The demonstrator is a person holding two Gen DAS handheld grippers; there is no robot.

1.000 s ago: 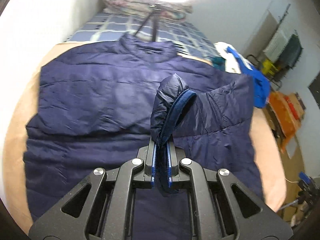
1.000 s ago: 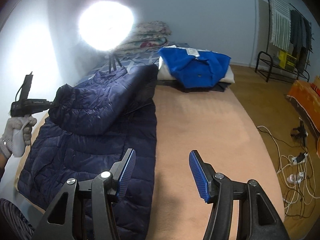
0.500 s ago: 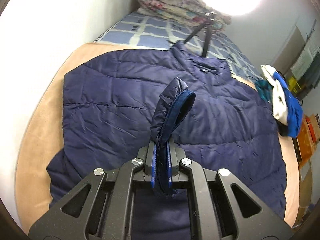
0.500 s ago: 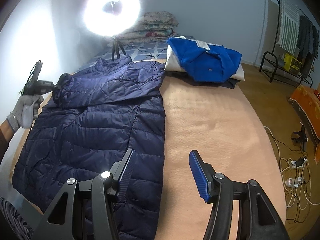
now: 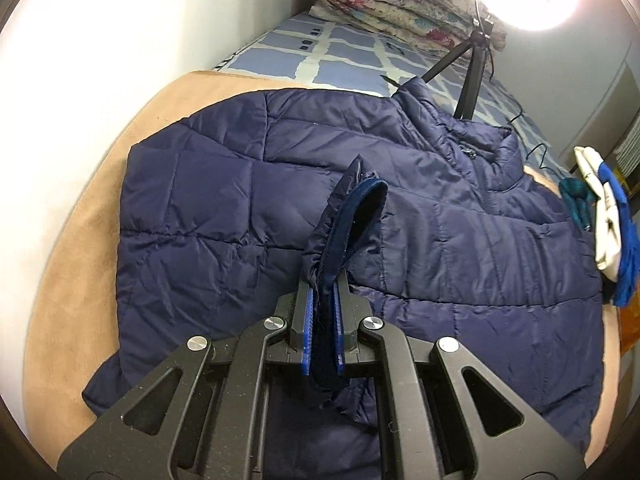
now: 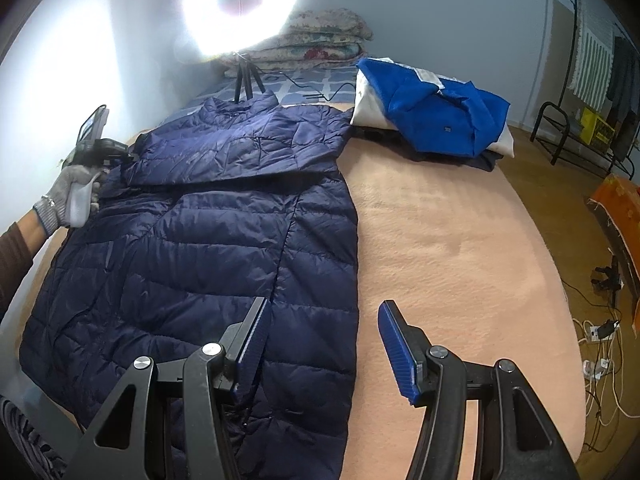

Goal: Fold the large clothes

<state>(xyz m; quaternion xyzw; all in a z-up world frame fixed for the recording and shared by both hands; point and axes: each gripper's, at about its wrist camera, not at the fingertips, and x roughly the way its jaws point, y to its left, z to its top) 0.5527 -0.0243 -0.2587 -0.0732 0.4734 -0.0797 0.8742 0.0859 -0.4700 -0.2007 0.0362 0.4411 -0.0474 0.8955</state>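
Observation:
A navy quilted puffer jacket (image 6: 208, 240) lies spread on the peach blanket, collar toward the far end. One sleeve is folded across its chest. My left gripper (image 5: 323, 320) is shut on the sleeve cuff (image 5: 348, 224), which stands up out of the jaws above the jacket's body (image 5: 200, 208). In the right wrist view the left gripper (image 6: 100, 148) sits at the jacket's far left edge, held by a gloved hand. My right gripper (image 6: 320, 344) is open and empty, low over the jacket's near right hem.
A ring light on a tripod (image 6: 240, 4) stands behind the collar. Folded blue and white clothes (image 6: 432, 116) lie at the far right of the bed. Floral quilts (image 5: 400, 0) are stacked at the head. Cables (image 6: 600, 340) and a clothes rack (image 6: 584, 92) stand on the floor at right.
My left gripper has carried the cuff leftward across the jacket, laying the sleeve flat over the chest. The right gripper has stayed open, its view tilting slightly.

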